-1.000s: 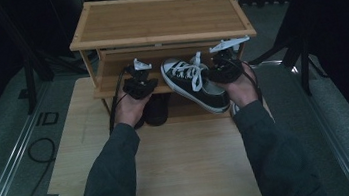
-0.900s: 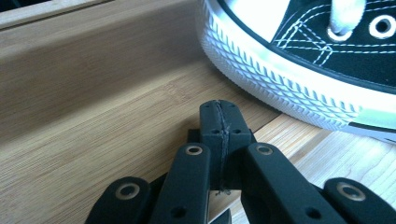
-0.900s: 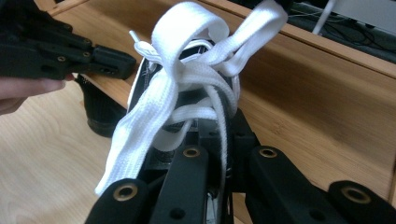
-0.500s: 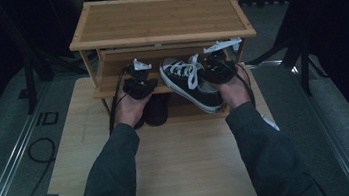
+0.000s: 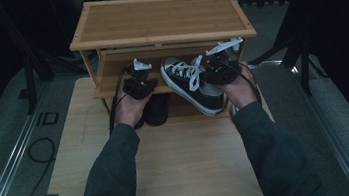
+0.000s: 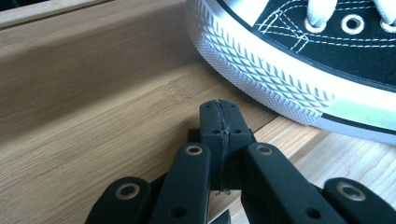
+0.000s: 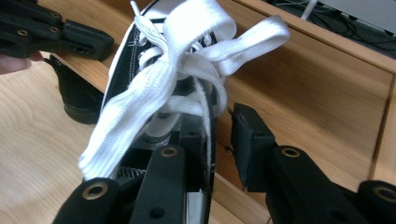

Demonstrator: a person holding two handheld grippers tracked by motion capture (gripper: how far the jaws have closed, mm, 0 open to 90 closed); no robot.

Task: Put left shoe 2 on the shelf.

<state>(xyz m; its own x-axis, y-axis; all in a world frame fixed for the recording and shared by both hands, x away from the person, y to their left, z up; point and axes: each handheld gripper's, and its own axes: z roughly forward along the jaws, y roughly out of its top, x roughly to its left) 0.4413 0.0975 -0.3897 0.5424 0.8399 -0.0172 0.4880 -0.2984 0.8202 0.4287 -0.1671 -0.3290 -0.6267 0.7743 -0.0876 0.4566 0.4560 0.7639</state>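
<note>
Black sneaker (image 5: 193, 84) resting toe-first on the lower shelf (image 5: 110, 85) of the wooden rack (image 5: 158, 22), heel jutting over the table (image 5: 180, 162). Right gripper (image 7: 219, 140) just been opening: collar wall between the parted jaws, probably released, presumably to leave it shelved. Left gripper (image 6: 219, 123) fully closed, empty, idling beside the toe.

Sneaker (image 6: 299, 60) cut off by the left gripper view's top and right edges. Second shoe (image 5: 156, 109) under rack shelf (image 5: 110, 85), mostly shadowed. Right gripper (image 7: 219, 140): inner jaw hidden behind laces (image 7: 177, 79).
</note>
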